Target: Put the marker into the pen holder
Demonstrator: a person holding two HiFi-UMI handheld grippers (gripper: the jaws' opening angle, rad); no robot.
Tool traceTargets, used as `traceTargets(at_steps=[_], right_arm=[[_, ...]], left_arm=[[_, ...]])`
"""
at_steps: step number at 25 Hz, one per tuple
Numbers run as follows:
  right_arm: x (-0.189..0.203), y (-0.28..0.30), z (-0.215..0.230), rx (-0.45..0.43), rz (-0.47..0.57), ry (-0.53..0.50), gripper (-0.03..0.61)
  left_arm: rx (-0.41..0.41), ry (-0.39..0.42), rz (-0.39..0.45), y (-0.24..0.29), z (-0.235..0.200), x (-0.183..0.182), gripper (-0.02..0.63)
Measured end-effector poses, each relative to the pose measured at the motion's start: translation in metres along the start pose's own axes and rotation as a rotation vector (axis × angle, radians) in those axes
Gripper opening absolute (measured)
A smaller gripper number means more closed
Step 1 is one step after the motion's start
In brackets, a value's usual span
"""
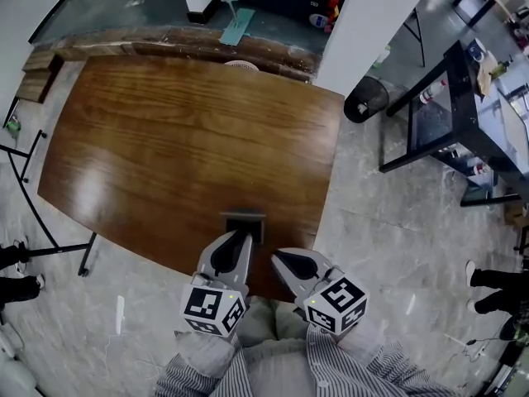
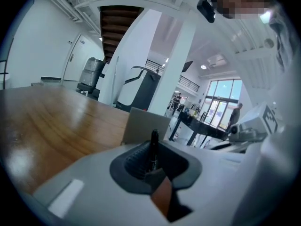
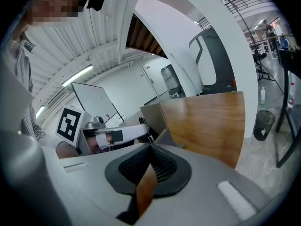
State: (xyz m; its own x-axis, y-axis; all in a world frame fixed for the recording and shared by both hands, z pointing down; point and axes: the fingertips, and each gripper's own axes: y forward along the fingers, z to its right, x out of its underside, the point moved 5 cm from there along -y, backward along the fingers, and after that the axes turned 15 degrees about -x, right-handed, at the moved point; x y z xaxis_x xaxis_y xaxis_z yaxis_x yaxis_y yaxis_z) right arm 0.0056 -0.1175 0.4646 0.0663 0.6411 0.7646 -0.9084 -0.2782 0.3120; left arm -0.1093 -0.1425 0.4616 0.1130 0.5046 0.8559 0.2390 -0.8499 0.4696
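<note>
A black marker [image 2: 153, 149] stands upright between the pads of my left gripper [image 2: 151, 166], which is shut on it. Just past the marker's tip is the grey, square pen holder [image 2: 145, 125]. In the head view the pen holder [image 1: 245, 223] sits near the table's front edge, and my left gripper [image 1: 241, 238] reaches its near side. My right gripper [image 1: 279, 260] hangs beside it to the right, over the table's edge. In the right gripper view my right gripper [image 3: 151, 150] is shut with nothing between its jaws, and the pen holder [image 3: 151, 116] is just ahead on the left.
The brown wooden table [image 1: 182, 139] stretches away from me. Right of it stand a white pillar [image 1: 376, 23], a black bin [image 1: 366, 99] and a black frame table [image 1: 446, 114]. People's shoes show on the floor at far left [image 1: 15, 255] and far right [image 1: 494, 289].
</note>
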Motion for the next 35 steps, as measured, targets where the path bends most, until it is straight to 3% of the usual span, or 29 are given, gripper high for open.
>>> traceTargets(at_steps=[6,14,35], right_arm=[[0.0036,0.0012,0.0018,-0.008,-0.007,0.017,0.000],[0.0059,0.0006,0.0025,-0.013,-0.007,0.017,0.000],[0.0053,-0.0043,0.0025,-0.030,0.010,0.035,0.000]], left_arm=[[-0.007,0.062,0.000,0.0030,0.0004,0.0027,0.048],[-0.091,0.233,0.004,0.0039,0.0011,0.0033,0.071],[-0.203,0.292,-0.010,0.0099,-0.0065,-0.0031,0.101]])
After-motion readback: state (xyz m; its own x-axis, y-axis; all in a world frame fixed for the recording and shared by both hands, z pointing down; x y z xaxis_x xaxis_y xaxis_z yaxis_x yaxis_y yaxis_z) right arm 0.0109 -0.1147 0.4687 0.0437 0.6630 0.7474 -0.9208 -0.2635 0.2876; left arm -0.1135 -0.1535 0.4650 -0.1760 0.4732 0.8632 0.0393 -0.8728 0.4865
